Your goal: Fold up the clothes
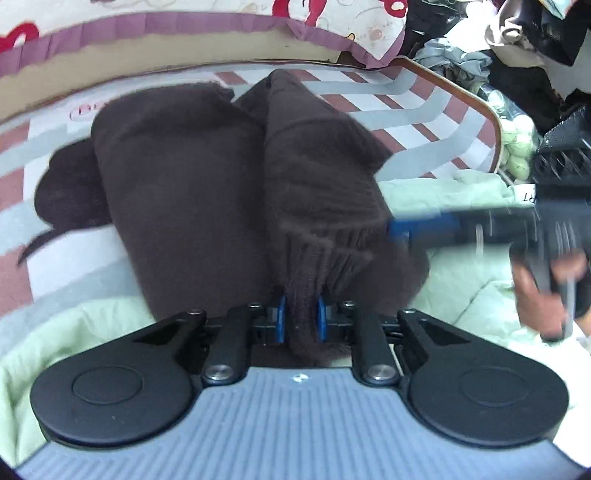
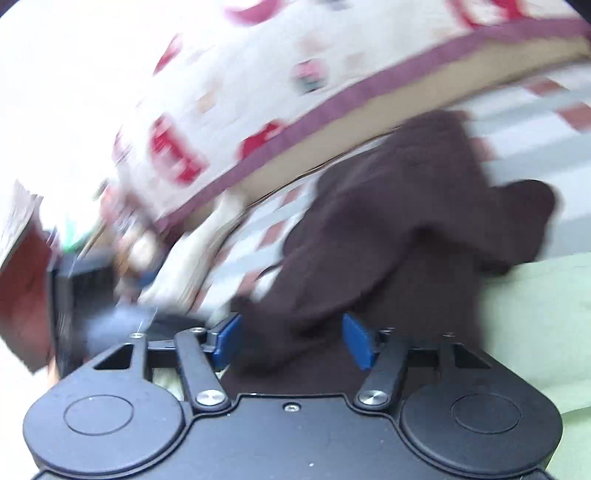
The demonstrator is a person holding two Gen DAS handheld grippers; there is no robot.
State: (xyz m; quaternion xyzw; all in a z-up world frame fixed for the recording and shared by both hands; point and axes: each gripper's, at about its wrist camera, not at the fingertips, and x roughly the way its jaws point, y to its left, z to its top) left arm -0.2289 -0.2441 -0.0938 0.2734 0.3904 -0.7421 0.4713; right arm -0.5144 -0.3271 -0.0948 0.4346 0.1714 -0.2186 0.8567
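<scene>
A dark brown knitted garment (image 1: 207,192) lies bunched on a striped bed sheet (image 1: 424,107). My left gripper (image 1: 301,319) is shut on a ribbed edge of the brown garment, which rises between its blue pads (image 1: 281,317). My right gripper shows blurred at the right of the left wrist view (image 1: 402,230), beside the garment. In the right wrist view the right gripper (image 2: 291,341) has its blue pads (image 2: 356,339) apart, with brown garment (image 2: 388,221) cloth lying between them.
A pale green blanket (image 1: 461,273) lies under the near part of the garment. A patterned quilt with a purple border (image 1: 184,26) runs along the far side. A pile of clothes and bags (image 1: 498,55) sits at the far right past the bed's wooden edge (image 1: 476,99).
</scene>
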